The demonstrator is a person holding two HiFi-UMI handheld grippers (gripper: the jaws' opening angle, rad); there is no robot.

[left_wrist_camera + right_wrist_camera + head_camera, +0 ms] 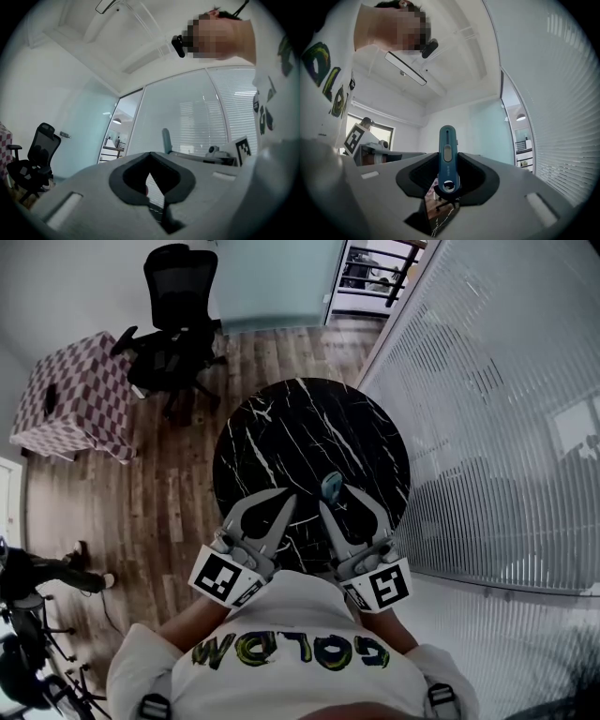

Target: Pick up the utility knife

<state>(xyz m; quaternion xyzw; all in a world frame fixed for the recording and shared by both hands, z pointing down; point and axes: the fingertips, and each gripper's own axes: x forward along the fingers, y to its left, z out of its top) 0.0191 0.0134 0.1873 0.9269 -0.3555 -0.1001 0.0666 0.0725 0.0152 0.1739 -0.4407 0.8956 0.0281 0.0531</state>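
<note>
Right gripper view shows it best: the utility knife (447, 154) sits pinched between the two dark pads of the right gripper (337, 498), a slim teal body with a grey slider on its face and a round hole at the end nearest the camera. It lies along the line of the jaws, and its far end pokes out past the tips against the pale wall. The jaws stand apart only by the knife's width and press on it from both sides.

From above, in the head view, the knife is held in the air over the near part of the round black marble table (281, 427), close in front of the person's white shirt (291, 652). The left gripper (150, 154) hangs just beside the right one, at about the same height. Its jaw tips are pressed together and nothing is caught between them. Each gripper carries its marker cube (225, 577) at the back, near the person's chest.

Further out, a black office chair (173, 324) stands on the wooden floor (169, 502) beyond the table, beside a second table under a checkered cloth (75, 395). A glass wall with blinds (487, 409) runs along the right side of the room.
</note>
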